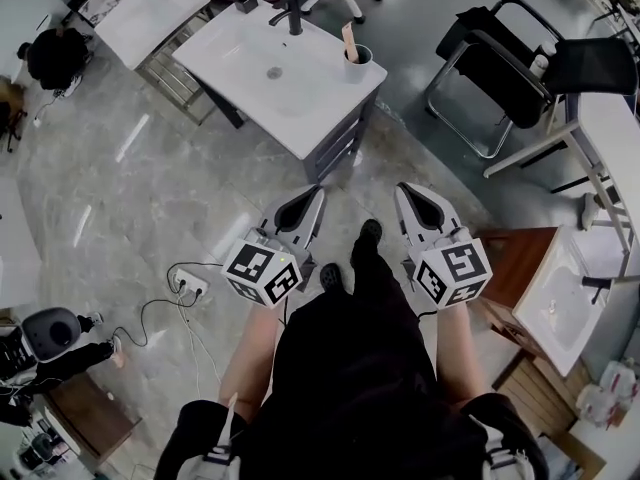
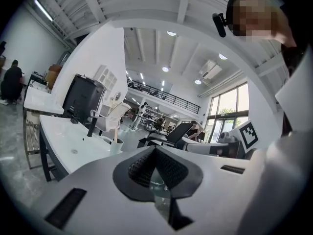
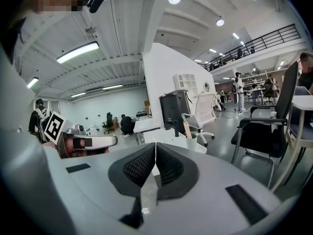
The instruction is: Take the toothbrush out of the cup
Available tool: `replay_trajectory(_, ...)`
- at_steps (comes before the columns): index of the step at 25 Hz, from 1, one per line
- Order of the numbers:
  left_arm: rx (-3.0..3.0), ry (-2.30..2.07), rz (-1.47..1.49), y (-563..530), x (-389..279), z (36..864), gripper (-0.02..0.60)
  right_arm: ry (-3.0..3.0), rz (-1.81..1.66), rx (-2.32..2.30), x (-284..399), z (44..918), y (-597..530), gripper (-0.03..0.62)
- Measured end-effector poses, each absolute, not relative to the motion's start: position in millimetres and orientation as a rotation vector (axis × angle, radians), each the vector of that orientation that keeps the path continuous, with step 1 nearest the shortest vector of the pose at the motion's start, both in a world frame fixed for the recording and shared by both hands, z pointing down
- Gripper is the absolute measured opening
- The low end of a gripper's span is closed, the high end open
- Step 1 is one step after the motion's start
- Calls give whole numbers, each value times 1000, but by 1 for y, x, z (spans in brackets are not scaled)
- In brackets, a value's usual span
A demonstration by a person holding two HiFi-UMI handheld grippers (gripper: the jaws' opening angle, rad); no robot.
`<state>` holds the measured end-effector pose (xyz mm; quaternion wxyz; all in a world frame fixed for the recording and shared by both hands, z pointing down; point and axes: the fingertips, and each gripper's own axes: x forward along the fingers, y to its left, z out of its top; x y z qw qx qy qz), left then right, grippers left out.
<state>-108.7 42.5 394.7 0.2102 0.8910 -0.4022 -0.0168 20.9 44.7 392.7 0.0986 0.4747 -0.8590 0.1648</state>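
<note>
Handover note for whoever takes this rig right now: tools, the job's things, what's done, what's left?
Left tool: shut, empty.
Right tool: shut, empty.
Both are well short of the sink counter, pointing toward it.
Toothbrush stands in the cup on a counter corner.
Done: nothing yet.
Left: approach, open one tool, grip the toothbrush, lift it out.

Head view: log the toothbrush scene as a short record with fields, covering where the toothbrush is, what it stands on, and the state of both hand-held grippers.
toothbrush: beige-handled toothbrush, standing in the cup, untouched
cup: white round cup, on a corner of the basin top
basin: white rectangular washbasin cabinet with a black faucet
left hand-held gripper: shut, empty, apart from the basin
right hand-held gripper: shut, empty, apart from the basin
task step: toothbrush not yet taken out
</note>
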Motion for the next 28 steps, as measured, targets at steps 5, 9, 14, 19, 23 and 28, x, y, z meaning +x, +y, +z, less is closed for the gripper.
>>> replay_trajectory(5,2468,-1135,-36,13,-109,399,14,-2571,504,1372,16,397,8,32)
replay_trajectory(9,2482,-1146,-32,-21,-106,394,14,-2609,501,1324,8,399,-35,32)
replay_trajectory(14,2477,-1169,-19,-74,-100,390,14,-2639,484,1278,6,396,-95,32)
replay_trajectory(19,2463,-1192,-13,-122,-86,388,14,-2647,492,1250,16,398,-150,31)
replay_trajectory(23,2444,-1220,-2,-157,-77,394,14,-2676,501,1213,21,403,-189,32)
replay_trajectory(28,2426,-1275,-6,-193,-71,395,14,-2668,463,1140,21,414,-228,32)
